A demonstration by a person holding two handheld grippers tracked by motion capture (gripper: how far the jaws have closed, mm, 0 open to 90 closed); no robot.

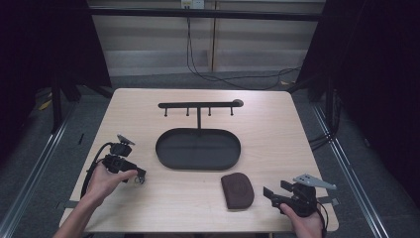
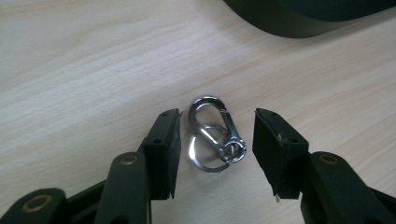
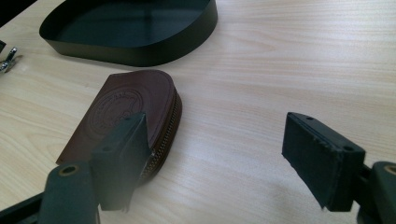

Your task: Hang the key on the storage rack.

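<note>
The left tool (image 2: 217, 149) stands spread around the clip (image 2: 215, 134), a silver carabiner with key rings, its pads either side of the metal and not yet pressing it; the clip lies flat on the surface (image 1: 148, 208), left of the tray (image 1: 198, 148) and just off its near-left curve. The right tool (image 3: 215, 158) is also spread wide and pinches nothing, hovering near the pouch (image 3: 126, 112), a brown zipped leather one that rests just in front of the tray's right end. Judged from how things lie, the work has barely begun: the tray is bare inside, the four pegs of the rack (image 1: 198, 105) behind it carry nothing, and both small things sit on the wood. The grasp on the clip seems to be the step in hand; lifting and placing are left. Room is generous around the clip, with open wood on every side and the tray's low wall the nearest obstacle. The pouch lies nearer the front edge of the surface, and the right tool sits close to the front-right corner, so a careless nudge there has less margin.
</note>
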